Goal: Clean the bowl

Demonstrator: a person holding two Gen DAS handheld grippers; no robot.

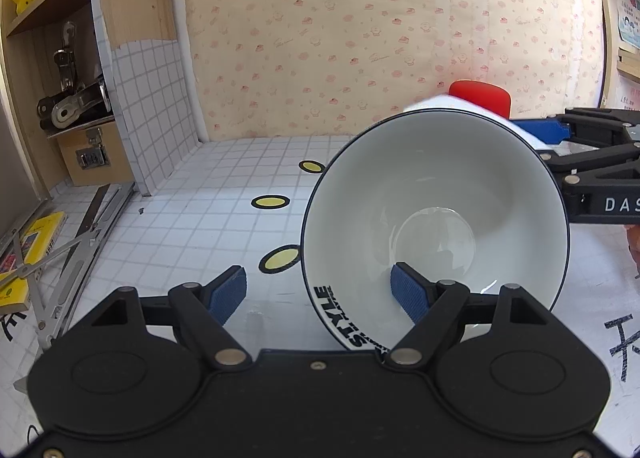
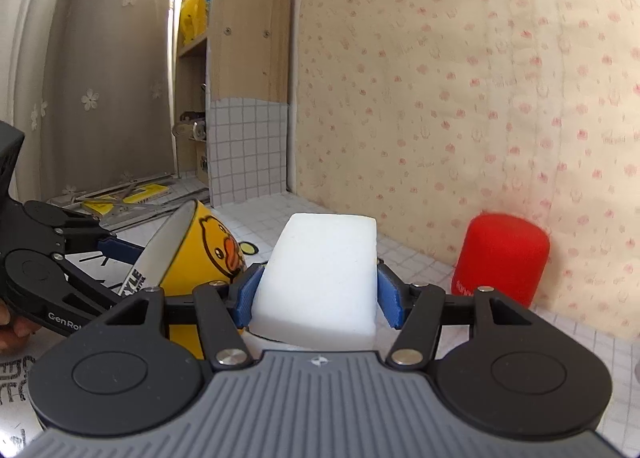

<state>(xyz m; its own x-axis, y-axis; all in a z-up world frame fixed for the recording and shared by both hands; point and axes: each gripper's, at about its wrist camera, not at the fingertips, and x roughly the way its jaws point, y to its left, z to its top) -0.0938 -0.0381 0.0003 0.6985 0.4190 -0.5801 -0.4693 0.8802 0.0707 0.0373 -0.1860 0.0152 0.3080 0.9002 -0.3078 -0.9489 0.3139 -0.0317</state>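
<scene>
A: The left gripper (image 1: 318,292) is straddling the tilted bowl (image 1: 436,218), its fingers spread wide, one pad inside; whether it's pinching the wall, I can't tell.

B: Keep the mouth turned toward the right gripper (image 2: 318,296), which is clamping the white sponge (image 2: 320,278) beside it. I'd be sweeping the white inside; the outside is showing a yellow duck.

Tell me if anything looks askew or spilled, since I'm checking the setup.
Only the bowl is askew: tipped on its side, the left gripper straddling its rim. Nothing looks spilled.
</scene>
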